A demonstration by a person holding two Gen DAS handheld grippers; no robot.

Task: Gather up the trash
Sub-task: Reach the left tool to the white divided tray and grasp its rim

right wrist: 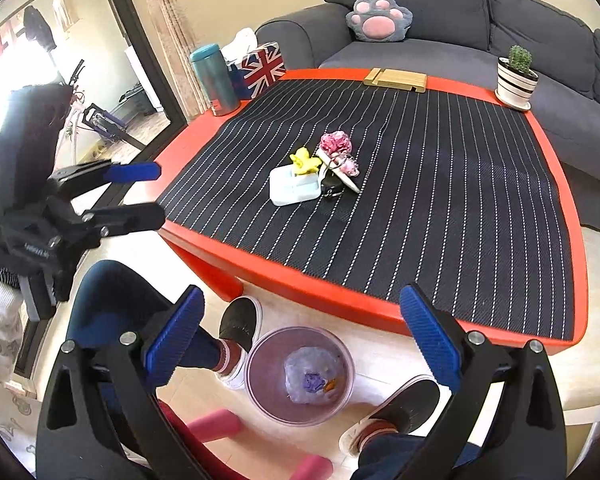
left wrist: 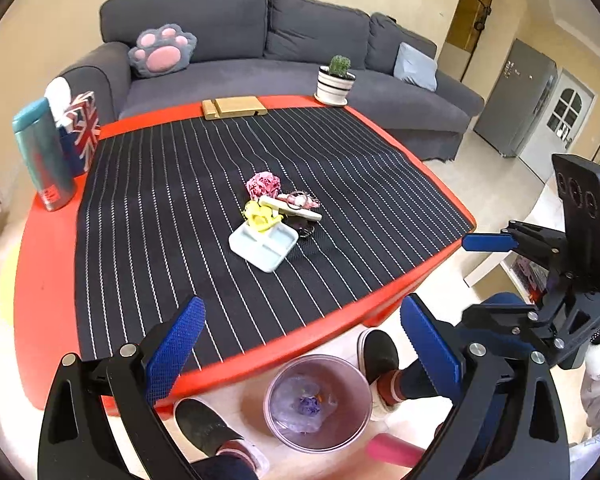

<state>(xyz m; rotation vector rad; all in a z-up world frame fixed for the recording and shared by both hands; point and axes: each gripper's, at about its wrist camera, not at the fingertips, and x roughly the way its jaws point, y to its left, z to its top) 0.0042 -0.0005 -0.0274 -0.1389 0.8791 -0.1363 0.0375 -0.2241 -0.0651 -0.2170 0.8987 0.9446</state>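
Note:
On the striped mat of the red table (left wrist: 44, 280) lie a crumpled pink wad (left wrist: 263, 185) (right wrist: 335, 142) and a crumpled yellow scrap (left wrist: 261, 214) (right wrist: 305, 161). The yellow scrap rests on the edge of a white divided tray (left wrist: 264, 248) (right wrist: 292, 190). A white stick and a key ring (left wrist: 300, 200) lie beside them. A translucent bin (left wrist: 356, 420) (right wrist: 260, 364) stands on the floor by the table's near edge, with a purple scrap inside. My left gripper (left wrist: 303, 350) (right wrist: 156, 194) is open over the bin and table edge. My right gripper (right wrist: 302, 336) (left wrist: 484, 276) is open above the bin. Both hold nothing.
A teal tumbler (left wrist: 44, 156), a Union Jack tissue box (left wrist: 82, 132), a wooden stand (left wrist: 234, 107) and a potted cactus (left wrist: 336, 82) line the table's far edge. A grey sofa (left wrist: 260, 76) stands behind. A person's feet in dark slippers (left wrist: 378, 354) (right wrist: 240, 322) flank the bin.

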